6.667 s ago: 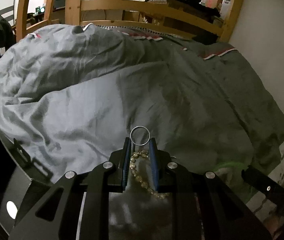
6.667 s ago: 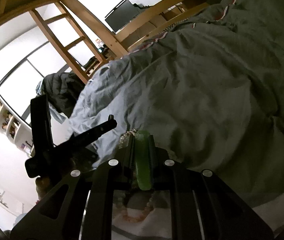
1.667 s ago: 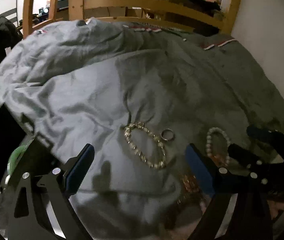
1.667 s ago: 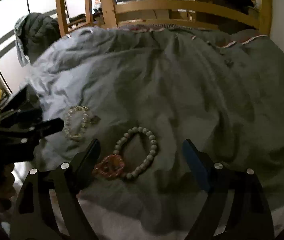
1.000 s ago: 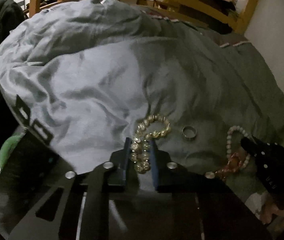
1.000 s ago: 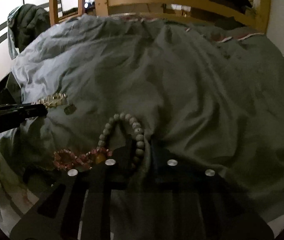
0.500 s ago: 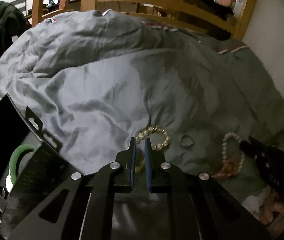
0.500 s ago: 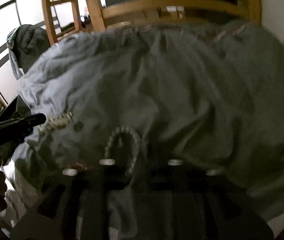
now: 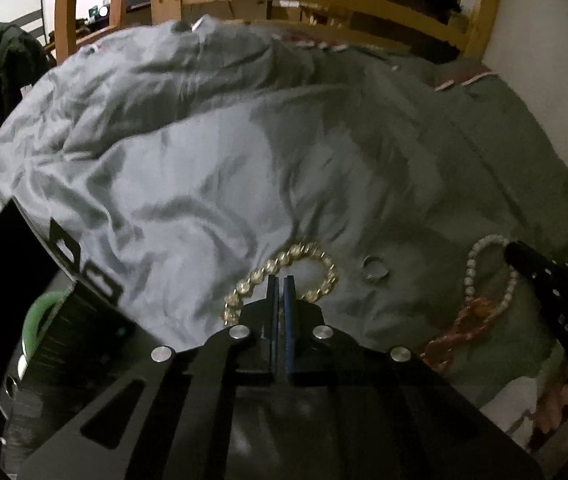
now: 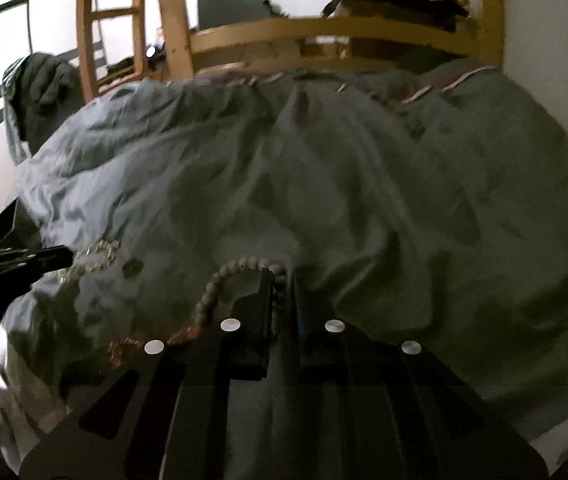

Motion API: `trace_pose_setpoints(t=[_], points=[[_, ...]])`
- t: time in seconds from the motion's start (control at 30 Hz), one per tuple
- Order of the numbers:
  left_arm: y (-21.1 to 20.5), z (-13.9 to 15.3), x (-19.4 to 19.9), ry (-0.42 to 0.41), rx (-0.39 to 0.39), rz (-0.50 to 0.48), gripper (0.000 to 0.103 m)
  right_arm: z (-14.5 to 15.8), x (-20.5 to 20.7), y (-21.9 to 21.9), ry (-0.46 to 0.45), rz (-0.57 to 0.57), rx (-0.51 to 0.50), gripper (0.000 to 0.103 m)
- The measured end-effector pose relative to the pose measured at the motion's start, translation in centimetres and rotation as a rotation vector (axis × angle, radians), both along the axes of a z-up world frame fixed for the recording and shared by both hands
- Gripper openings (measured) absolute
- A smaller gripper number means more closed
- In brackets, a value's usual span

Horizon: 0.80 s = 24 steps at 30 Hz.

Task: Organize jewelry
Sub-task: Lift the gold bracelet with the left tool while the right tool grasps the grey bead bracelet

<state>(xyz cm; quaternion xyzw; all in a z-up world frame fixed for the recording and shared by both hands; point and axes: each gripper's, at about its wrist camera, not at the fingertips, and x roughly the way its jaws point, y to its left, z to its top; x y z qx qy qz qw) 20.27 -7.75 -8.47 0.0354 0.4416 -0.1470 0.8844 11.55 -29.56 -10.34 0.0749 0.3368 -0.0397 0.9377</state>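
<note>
Both angled down: L gripper (image 9: 280,280) pinching gold bracelet (image 9: 284,258); R gripper (image 10: 282,276) pinching pearl bracelet (image 10: 240,267).

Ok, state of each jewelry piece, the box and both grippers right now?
Left gripper: shut on gold bead bracelet.
Right gripper: shut on pale bead bracelet.
Silver ring: loose on duvet.
Red bracelet: lying on duvet.
Black box: open.
Green bangle: inside black box.

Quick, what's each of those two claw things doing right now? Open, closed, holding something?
Left gripper: jaws closed on the gold bead bracelet.
Right gripper: jaws closed on the pale bead bracelet.
</note>
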Motion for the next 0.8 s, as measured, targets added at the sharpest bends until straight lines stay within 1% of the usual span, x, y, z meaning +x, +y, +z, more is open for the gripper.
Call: trace_pose_setpoints(t=[0.1, 0.17, 0.27, 0.3, 0.33, 0.37, 0.4, 0.43, 0.47, 0.5, 0.53, 0.57, 0.6, 0.67, 0.7, 0.73, 0.77, 0.8], points=[[0.2, 1.0, -0.2, -0.017, -0.029, -0.008, 0.003, 1.5, -0.4, -0.9, -0.055, -0.023, 0.020, 0.003], [0.2, 1.6, -0.3, -0.029, -0.034, -0.011, 0.003, 2.0, -0.3, -1.1, -0.060, -0.021, 0.025, 0.003], [0.4, 1.3, -0.4, -0.014, -0.036, -0.008, 0.003, 1.2, 0.4, -0.9, 0.008, 0.025, 0.082, 0.005], [0.4, 0.7, -0.2, 0.008, -0.036, -0.007, 0.003, 0.7, 0.6, -0.6, 0.031, 0.029, 0.091, 0.015], [0.5, 0.2, -0.1, 0.019, -0.033, -0.001, 0.005, -0.1, 1.0, -0.2, 0.068, 0.047, 0.103, 0.050], [0.5, -0.6, 0.2, 0.037, -0.019, 0.019, 0.019, -0.7, 1.1, 0.1, 0.086, 0.057, 0.109, 0.073], [0.5, -1.2, 0.4, 0.052, -0.015, 0.027, 0.036, -1.1, 1.1, 0.3, 0.083, 0.056, 0.113, 0.095], [0.6, -1.6, 0.5, 0.060, -0.021, 0.027, 0.075, -1.5, 1.0, 0.6, 0.086, 0.064, 0.117, 0.095], [0.5, -2.0, 0.4, 0.033, -0.018, 0.038, 0.091, -1.9, 1.2, 0.9, 0.107, 0.076, 0.110, 0.095], [0.4, -2.1, 0.2, 0.013, -0.005, 0.047, 0.091, -2.3, 1.5, 1.4, 0.126, 0.100, 0.097, 0.095], [0.1, -2.4, 0.2, 0.015, 0.009, 0.041, 0.091, -2.5, 1.5, 1.7, 0.130, 0.105, 0.080, 0.093], [-0.2, -2.7, 0.3, 0.032, 0.022, 0.024, 0.091, -2.7, 1.6, 2.0, 0.134, 0.105, 0.052, 0.088], [-0.8, -3.0, 0.3, 0.033, 0.055, 0.010, 0.091, -3.1, 1.8, 2.6, 0.157, 0.106, -0.008, 0.066], [-1.3, -3.4, 0.3, 0.018, 0.117, 0.009, 0.069, -3.3, 1.8, 2.8, 0.160, 0.099, -0.055, 0.045], [-1.4, -3.5, 0.3, 0.018, 0.128, 0.004, 0.065, -3.1, 1.7, 2.7, 0.154, 0.092, -0.061, 0.040], [-1.3, -3.3, 0.4, 0.016, 0.121, 0.008, 0.055, -2.9, 1.7, 2.5, 0.147, 0.083, -0.066, 0.031], [-1.1, -3.1, 0.5, 0.021, 0.108, 0.010, 0.037, -2.7, 1.6, 2.3, 0.137, 0.070, -0.064, 0.024], [-0.7, -2.8, 0.8, 0.041, 0.063, 0.000, 0.025, -2.6, 1.5, 2.0, 0.130, 0.059, -0.058, 0.021]])
